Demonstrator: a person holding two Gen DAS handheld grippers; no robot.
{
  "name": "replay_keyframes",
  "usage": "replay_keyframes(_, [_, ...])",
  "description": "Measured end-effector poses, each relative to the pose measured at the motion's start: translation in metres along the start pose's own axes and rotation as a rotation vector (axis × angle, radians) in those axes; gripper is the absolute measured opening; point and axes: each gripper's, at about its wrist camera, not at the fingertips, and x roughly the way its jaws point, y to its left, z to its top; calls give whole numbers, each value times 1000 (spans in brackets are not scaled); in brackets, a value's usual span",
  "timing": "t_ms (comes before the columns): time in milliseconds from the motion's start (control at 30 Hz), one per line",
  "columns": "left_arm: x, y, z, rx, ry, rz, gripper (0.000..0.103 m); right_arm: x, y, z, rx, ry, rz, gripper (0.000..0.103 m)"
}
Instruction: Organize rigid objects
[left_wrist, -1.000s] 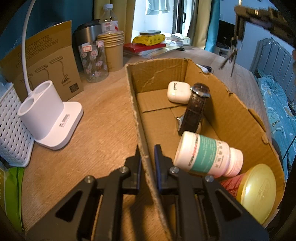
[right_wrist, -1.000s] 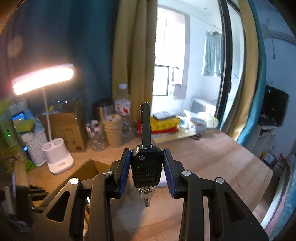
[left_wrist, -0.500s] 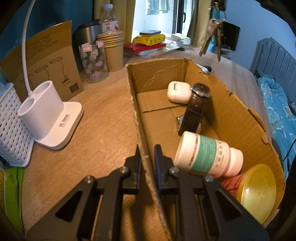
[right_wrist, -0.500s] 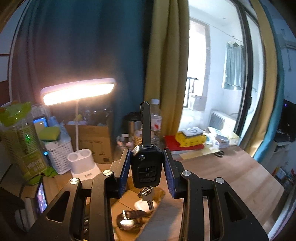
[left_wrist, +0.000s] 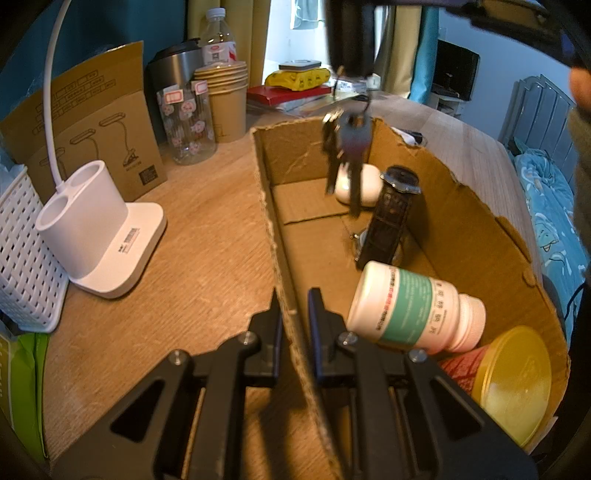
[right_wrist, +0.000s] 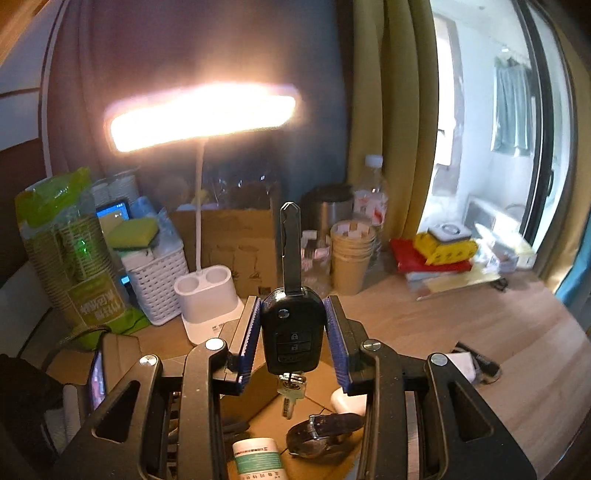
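My left gripper (left_wrist: 294, 314) is shut on the near left wall of an open cardboard box (left_wrist: 269, 206). In the box lie a white earbud case (left_wrist: 369, 181), a black watch (left_wrist: 391, 218), a white pill bottle (left_wrist: 410, 310) and a yellow-lidded jar (left_wrist: 513, 380). My right gripper (right_wrist: 291, 328) is shut on a black car key fob (right_wrist: 293, 332), blade up. Its hanging keys (left_wrist: 347, 147) dangle over the box's far end, above the earbud case. The watch (right_wrist: 325, 428) and pill bottle (right_wrist: 258, 461) show below in the right wrist view.
Left of the box stand a white lamp base (left_wrist: 99, 229), a white basket (left_wrist: 22, 243), a cardboard package (left_wrist: 92, 122), a glass jar (left_wrist: 188, 122) and paper cups (left_wrist: 225, 99). Books (left_wrist: 288, 96) lie at the back. The lit lamp head (right_wrist: 199, 114) hangs above.
My right gripper has carried the key bunch leftward and down, from beyond the box's far right to directly over the box. The left gripper and box have not moved.
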Motion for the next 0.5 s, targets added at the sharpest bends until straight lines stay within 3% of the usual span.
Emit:
replay_keyframes(333, [0,0,0,0,0,0,13,44,-11,-24,23,139,37,37])
replay_keyframes(500, [0,1,0,-3,0,-1,13,61,-22,-34,24,193,-31,37])
